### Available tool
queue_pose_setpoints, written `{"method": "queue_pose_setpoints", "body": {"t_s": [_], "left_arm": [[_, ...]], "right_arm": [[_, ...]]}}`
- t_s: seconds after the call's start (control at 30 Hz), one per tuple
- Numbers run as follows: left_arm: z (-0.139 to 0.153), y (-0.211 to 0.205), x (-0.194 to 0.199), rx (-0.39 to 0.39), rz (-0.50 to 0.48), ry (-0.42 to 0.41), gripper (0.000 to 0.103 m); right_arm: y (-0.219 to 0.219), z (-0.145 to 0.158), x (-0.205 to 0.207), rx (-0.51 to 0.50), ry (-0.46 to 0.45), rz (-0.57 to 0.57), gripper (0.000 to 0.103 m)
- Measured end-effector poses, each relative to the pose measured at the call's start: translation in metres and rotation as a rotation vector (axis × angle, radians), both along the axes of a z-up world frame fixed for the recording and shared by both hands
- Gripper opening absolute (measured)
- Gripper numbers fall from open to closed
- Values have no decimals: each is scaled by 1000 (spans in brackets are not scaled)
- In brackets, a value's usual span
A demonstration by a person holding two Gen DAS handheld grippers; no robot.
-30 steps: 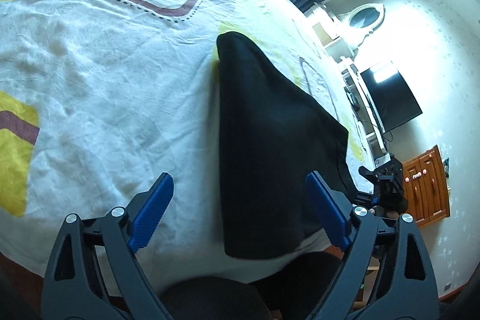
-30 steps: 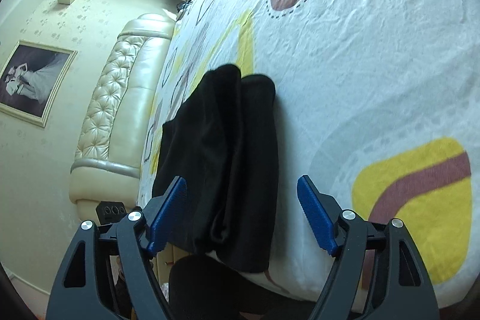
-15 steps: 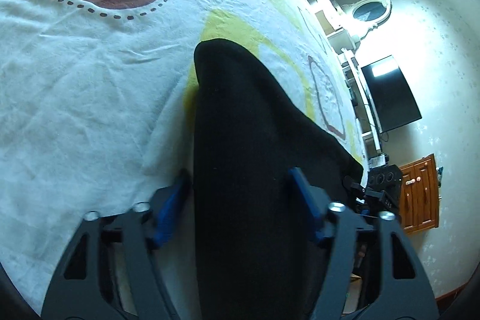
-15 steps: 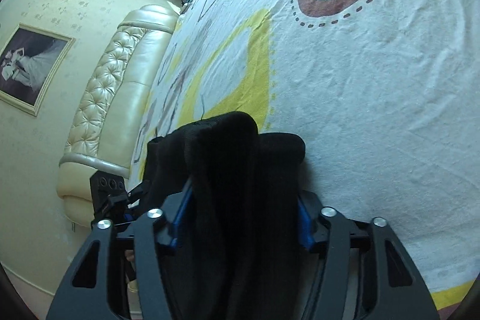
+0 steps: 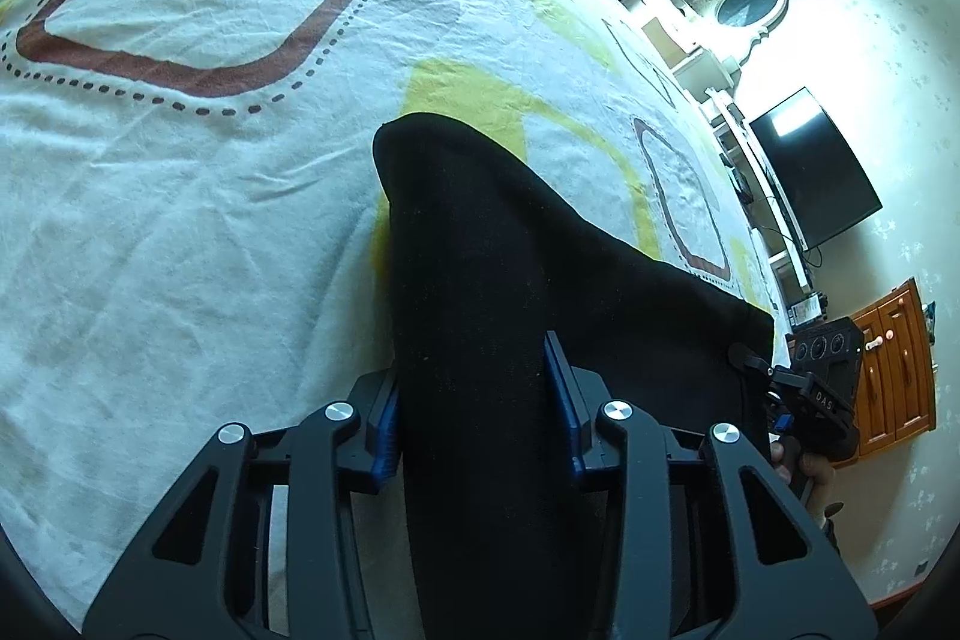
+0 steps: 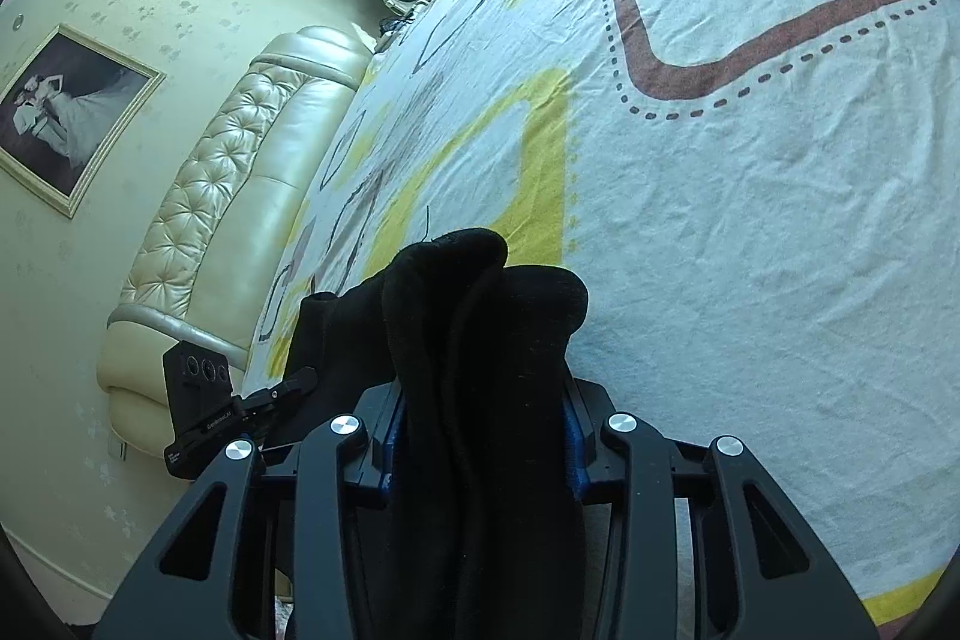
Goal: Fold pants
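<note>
Black pants lie folded lengthwise on a bed sheet printed with white, yellow and brown shapes. In the left wrist view my left gripper straddles the near end of the pants. Its jaws are closing, and both blue pads press the cloth from either side. In the right wrist view the pants bunch into thick folds between the blue pads of my right gripper. Those jaws are closing too and squeeze the fabric. The pinched edges are hidden under the cloth.
A cream padded headboard and a framed picture stand to the left in the right wrist view. A dark screen, an oval mirror and a wooden cabinet line the wall beyond the bed. Bare sheet stretches ahead.
Both grippers have moved forward over the near end of the pants. Their jaws went from wide open to closed against the black cloth, which now bunches up between the pads.
</note>
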State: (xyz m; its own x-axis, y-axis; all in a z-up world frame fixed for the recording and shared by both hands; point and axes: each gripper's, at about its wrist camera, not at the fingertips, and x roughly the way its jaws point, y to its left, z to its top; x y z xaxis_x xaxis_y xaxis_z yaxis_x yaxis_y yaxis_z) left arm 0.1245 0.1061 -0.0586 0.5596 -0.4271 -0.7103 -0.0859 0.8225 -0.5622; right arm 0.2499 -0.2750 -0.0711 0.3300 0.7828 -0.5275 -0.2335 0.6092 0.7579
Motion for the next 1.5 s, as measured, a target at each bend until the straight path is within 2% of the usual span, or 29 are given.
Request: {"method": "queue_pose_setpoints", "body": {"t_s": [0.8,1.2,1.27,1.33,1.5], "left_arm": [[-1,28,53,-4,37,2,39],[-2,33,63,-10,42,-2,42],[-4,35,63,-28,45,3,46],[-6,41,62,-85,49,0,48],[-8,52,40,-190,62,-8,64]], "right_arm": [[19,-10,58,18,34,-28,40],[19,-18,64,46,58,-37,40],[18,-20,64,55,64,-39,41],[17,-21,65,64,79,-39,44],[12,-18,56,96,117,-45,56]]}}
